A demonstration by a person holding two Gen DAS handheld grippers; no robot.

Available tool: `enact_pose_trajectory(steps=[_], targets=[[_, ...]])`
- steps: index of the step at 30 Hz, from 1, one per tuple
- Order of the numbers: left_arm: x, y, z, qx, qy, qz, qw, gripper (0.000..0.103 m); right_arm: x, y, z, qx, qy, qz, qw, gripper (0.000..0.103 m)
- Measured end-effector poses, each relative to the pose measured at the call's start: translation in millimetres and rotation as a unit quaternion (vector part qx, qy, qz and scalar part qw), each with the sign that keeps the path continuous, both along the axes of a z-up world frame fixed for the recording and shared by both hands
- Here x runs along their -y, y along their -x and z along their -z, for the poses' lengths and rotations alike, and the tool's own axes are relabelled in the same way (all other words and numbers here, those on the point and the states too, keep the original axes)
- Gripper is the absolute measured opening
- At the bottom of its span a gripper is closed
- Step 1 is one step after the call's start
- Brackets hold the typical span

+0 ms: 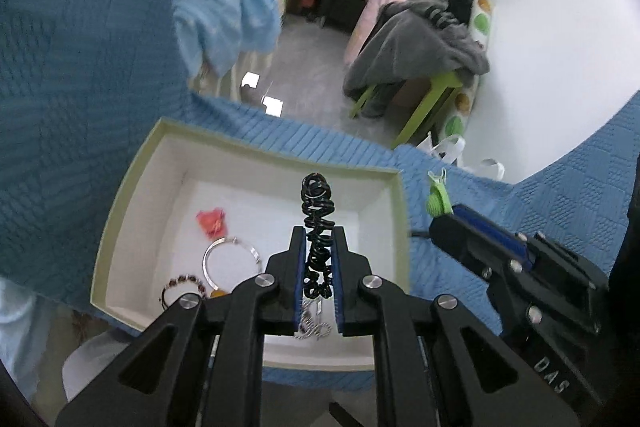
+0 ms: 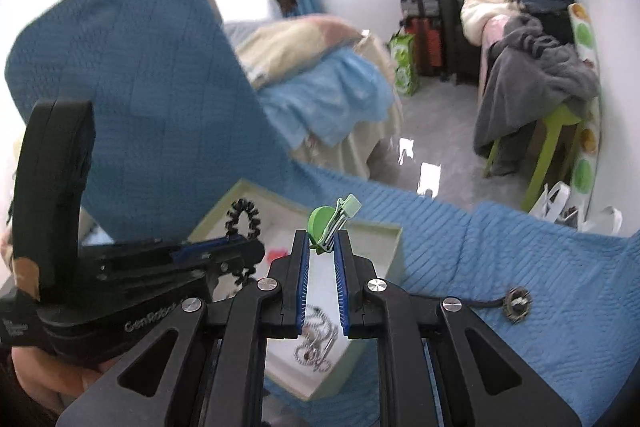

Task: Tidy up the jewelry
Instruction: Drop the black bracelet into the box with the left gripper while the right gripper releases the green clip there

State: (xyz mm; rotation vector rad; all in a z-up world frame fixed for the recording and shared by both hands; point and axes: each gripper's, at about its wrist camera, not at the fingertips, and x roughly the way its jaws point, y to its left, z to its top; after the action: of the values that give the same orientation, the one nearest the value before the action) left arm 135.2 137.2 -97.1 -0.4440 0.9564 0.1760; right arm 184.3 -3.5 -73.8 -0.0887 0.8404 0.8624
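Note:
My left gripper (image 1: 319, 233) is shut on a black spiral hair tie (image 1: 318, 227) and holds it over an open white box (image 1: 120, 207) with pale green walls. Inside the box lie a silver bangle (image 1: 230, 259), a beaded bracelet (image 1: 182, 285), a red-orange piece (image 1: 212, 223) and a silver chain (image 1: 314, 329). My right gripper (image 2: 323, 237) is shut on a green hair clip (image 2: 326, 221), above the box's right side (image 2: 394, 255). In the right wrist view the left gripper (image 2: 240, 247) with the black hair tie (image 2: 244, 217) sits at the left, held by a hand (image 2: 44, 371).
The box rests on a blue quilted bedspread (image 1: 540, 211). A dark round button-like piece on a cord (image 2: 516, 301) lies on the quilt at the right. Beyond the bed are grey floor, a green stool (image 2: 556, 143) under piled clothes, suitcases and white bags.

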Motion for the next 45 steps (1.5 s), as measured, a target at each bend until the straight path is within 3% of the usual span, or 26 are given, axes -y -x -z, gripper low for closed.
enact_pose_trajectory(steps=[6,14,17,20,22,24,34,45], targets=[[-11.7,4.5,26.4,-0.028,0.009,-0.004,0.9995,0.012,-17.1,6.7,31.5,-0.026,0.036,-0.017,0.999,0.011],[-13.4,10.4,37.3,-0.041,0.014,-0.004,0.9991,0.014,-25.1,11.3,51.8,-0.041,0.057,-0.030,0.997,0.011],[-12.6,10.5,36.5,-0.039,0.012,-0.003,0.9991,0.021,-24.6,10.1,51.9,-0.044,0.054,-0.030,0.997,0.012],[-10.2,10.5,35.1,-0.039,0.008,-0.003,0.9992,0.038,-22.2,9.0,49.3,-0.043,0.050,-0.026,0.997,0.012],[-9.1,8.9,33.6,-0.039,0.006,-0.005,0.9992,0.049,-18.6,8.5,45.5,-0.042,0.040,-0.025,0.998,0.019],[-7.9,10.3,30.0,-0.030,0.008,-0.003,0.9995,0.049,-13.7,8.1,41.0,-0.039,0.029,-0.022,0.999,0.028],[17.1,1.6,2.0,0.040,-0.006,0.016,0.9990,0.049,37.2,-9.2,14.5,0.011,-0.001,0.025,1.000,0.028],[56.7,-24.7,1.9,0.075,0.023,0.050,0.9957,0.049,98.5,-35.1,11.5,0.022,-0.013,0.079,0.997,0.028]])
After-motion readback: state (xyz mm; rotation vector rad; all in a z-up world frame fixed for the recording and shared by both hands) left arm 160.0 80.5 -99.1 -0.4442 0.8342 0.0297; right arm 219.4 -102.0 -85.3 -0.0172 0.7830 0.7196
